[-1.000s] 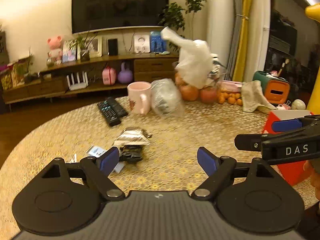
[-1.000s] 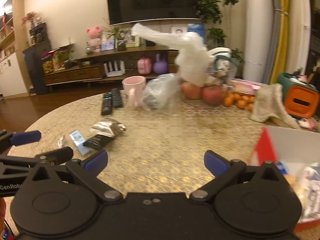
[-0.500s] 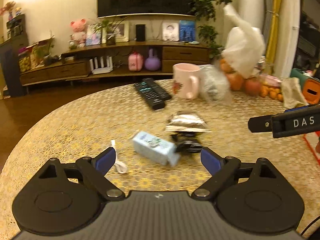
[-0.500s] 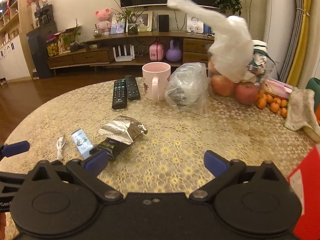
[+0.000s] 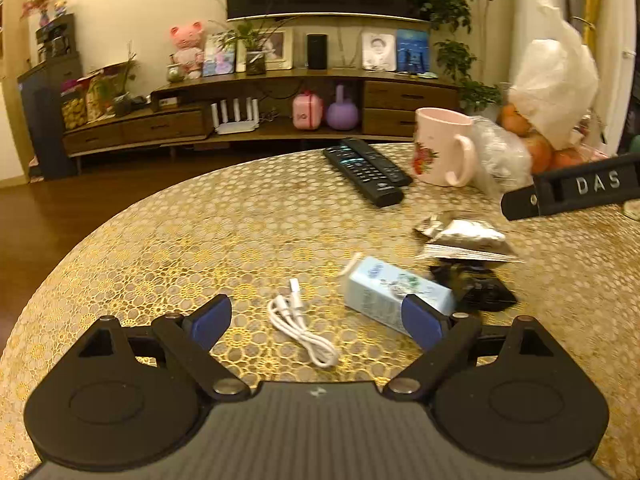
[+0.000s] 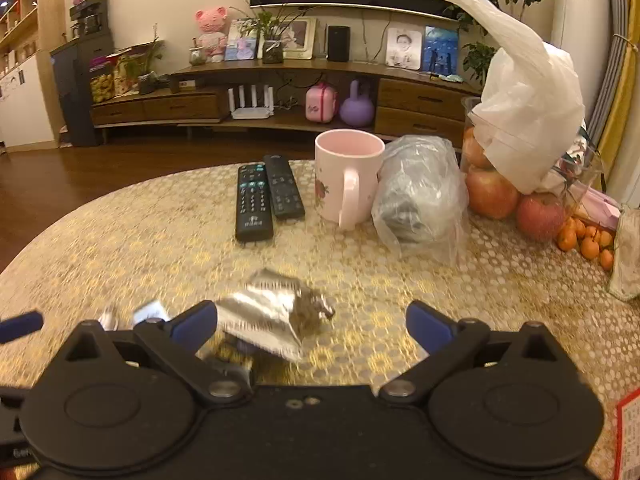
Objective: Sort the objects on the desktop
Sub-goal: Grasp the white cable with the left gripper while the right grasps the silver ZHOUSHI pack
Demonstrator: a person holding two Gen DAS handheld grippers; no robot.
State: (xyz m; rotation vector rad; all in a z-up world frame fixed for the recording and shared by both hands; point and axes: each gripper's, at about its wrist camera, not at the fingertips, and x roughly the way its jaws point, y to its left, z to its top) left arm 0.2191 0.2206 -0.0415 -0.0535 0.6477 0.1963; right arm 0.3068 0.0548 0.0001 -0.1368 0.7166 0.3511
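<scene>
My left gripper (image 5: 316,320) is open and empty, low over the gold-patterned table (image 5: 200,240). A coiled white cable (image 5: 300,324) lies between its fingers. A light blue carton (image 5: 394,294) lies by the right finger, with a black wrapper (image 5: 482,290) and a silver foil packet (image 5: 466,240) beyond. My right gripper (image 6: 312,324) is open and empty, just over the silver foil packet (image 6: 268,316). One of its fingers shows in the left wrist view (image 5: 572,190).
Two black remotes (image 6: 266,196), a pink mug (image 6: 346,178), a clear plastic bag (image 6: 420,200), apples (image 6: 492,192) under a white bag (image 6: 528,116) and small oranges (image 6: 584,240) sit at the table's far side. A red box corner (image 6: 628,436) shows at the right.
Both grippers have swung left and moved closer to the small items. The cable and carton now lie between and beside the left fingers; the foil packet is now under the right gripper.
</scene>
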